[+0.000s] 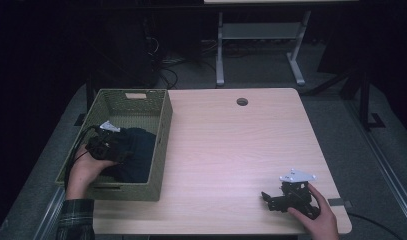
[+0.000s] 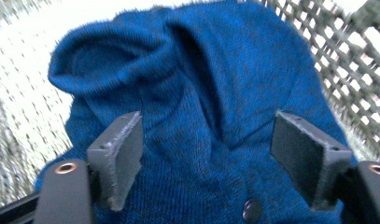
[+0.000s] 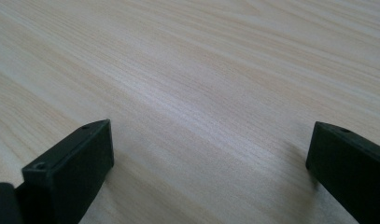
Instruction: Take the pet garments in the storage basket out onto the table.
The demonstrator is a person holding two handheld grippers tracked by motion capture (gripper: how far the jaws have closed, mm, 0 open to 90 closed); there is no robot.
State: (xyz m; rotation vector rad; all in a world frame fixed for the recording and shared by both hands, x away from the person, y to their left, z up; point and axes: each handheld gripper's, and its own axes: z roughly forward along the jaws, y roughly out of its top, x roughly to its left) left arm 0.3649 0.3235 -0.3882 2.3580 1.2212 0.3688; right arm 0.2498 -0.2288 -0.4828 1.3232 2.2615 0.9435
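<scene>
- Left gripper (image 1: 107, 146) down inside the basket (image 1: 163, 131), over the blue sweater (image 1: 137, 152) bunched at the near end of it.
- In the left gripper view its jaws stand apart with sweater (image 2: 197, 93) knit between the pads (image 2: 120, 154); pads not pressing yet, so released, nothing held.
- Step in hand, as I judge it: grab the sweater to lift it out of the basket.
- To do it well: sink the pads deeper into a thick fold, like the raised ridge ahead of the jaws, then close fully; a thin pinch of knit may slip.
- Keep off the dark button (image 2: 251, 210) near the bottom edge; stay clear of the basket wall (image 2: 351, 70) on lift.
- Right gripper (image 1: 278, 200) rests on the tabletop (image 1: 231, 150) near the right corner, well apart from the basket; jaws wide, empty, bare wood (image 3: 201, 93) between them.
- No brand, label or readable writing anywhere.
</scene>
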